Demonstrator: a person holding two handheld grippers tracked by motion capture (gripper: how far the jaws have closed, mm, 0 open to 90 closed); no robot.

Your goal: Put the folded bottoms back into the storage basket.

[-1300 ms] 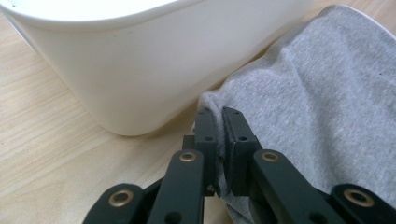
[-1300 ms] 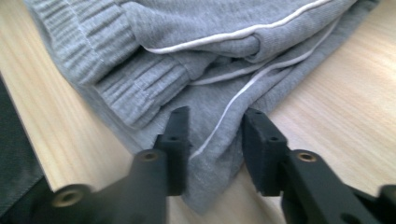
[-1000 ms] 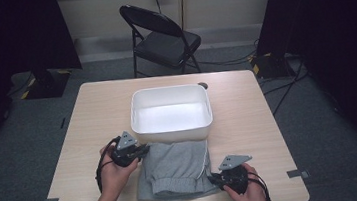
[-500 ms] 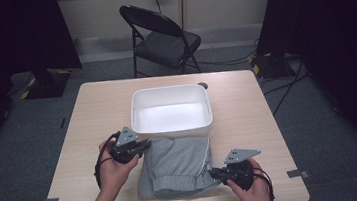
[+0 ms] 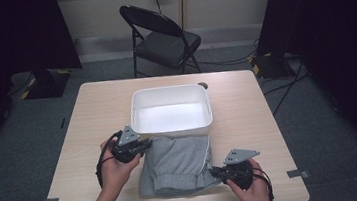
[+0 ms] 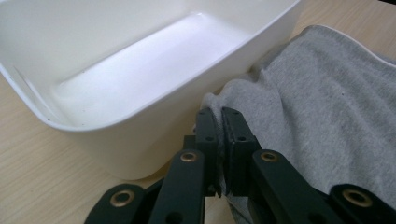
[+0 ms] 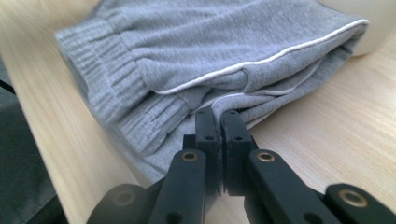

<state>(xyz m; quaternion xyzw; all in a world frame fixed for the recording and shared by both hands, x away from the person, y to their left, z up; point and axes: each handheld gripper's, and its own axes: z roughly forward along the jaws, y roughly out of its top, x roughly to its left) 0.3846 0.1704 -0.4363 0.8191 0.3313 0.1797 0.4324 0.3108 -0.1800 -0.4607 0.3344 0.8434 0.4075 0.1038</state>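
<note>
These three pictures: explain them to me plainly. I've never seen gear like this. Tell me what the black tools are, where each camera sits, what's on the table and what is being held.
A person stands at a wooden table and holds a black hand-held clamp in each hand; there is no robot arm. The high view looks down from above the person's side. The other two views come from cameras riding on the clamps, looking along their black jaws.

On the table lie an empty white tub and folded grey sweatpants just in front of it, touching its near wall. A folding chair stands behind the table.

The left gripper is shut on the garment's edge beside the tub. The right gripper is shut on its near corner, by the ribbed cuff.
</note>
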